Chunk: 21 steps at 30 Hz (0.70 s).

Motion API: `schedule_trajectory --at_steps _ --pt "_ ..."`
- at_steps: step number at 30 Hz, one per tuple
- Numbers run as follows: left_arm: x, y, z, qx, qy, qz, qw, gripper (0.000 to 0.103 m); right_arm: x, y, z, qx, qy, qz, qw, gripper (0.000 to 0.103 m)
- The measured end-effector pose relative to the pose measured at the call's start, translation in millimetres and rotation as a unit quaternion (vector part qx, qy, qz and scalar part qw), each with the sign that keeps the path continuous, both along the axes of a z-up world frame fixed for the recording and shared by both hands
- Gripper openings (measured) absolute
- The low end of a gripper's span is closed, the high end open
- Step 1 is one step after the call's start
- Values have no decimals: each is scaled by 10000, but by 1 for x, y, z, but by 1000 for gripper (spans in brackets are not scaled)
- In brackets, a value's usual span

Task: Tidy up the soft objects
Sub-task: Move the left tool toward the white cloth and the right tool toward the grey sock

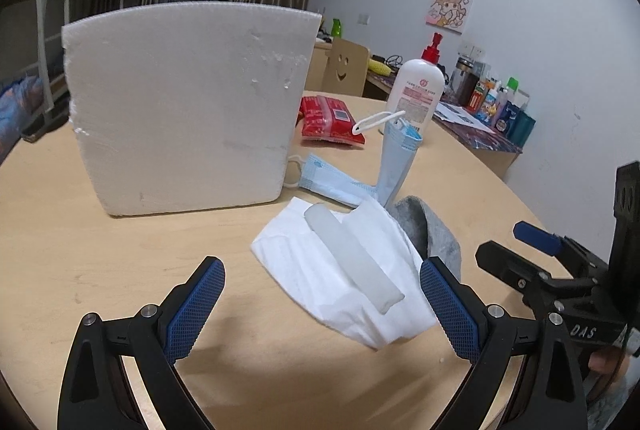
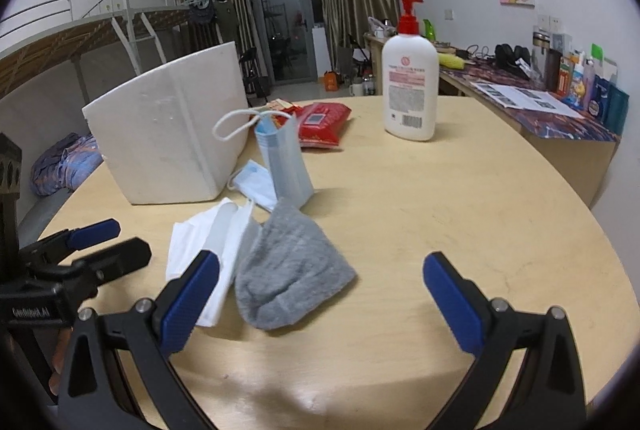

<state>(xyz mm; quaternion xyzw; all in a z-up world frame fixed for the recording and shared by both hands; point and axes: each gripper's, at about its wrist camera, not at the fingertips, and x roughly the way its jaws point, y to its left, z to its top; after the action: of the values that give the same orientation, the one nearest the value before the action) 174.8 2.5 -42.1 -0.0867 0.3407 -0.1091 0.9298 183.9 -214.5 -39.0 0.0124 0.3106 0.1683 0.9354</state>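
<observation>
Two grippers hovered with jaws spread wide and empty: the left gripper (image 1: 322, 270) above the white tissue (image 1: 340, 270), the right gripper (image 2: 320, 270) above the grey sock (image 2: 292, 270). Sock touched the tissue's right edge; blue masks (image 2: 286, 166) lay just behind the tissue, beside the foam box (image 1: 188, 106).

Grey sock (image 2: 294, 266) lies crumpled at frame center, touching the flat white tissue (image 1: 340, 270) on its left. Two blue masks behind: one standing folded (image 2: 286, 162), one flat (image 1: 332, 182).
</observation>
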Motion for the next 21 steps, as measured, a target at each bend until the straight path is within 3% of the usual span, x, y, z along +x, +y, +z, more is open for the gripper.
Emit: schedule_trajectory --at_steps 14,21 --pt "36 -23 -16 -60 651 -42 9979 98 11 -17 -16 -71 210 29 9997 103" --pt "47 -36 -22 99 847 -10 9964 81 14 -30 -20 47 271 23 9996 103"
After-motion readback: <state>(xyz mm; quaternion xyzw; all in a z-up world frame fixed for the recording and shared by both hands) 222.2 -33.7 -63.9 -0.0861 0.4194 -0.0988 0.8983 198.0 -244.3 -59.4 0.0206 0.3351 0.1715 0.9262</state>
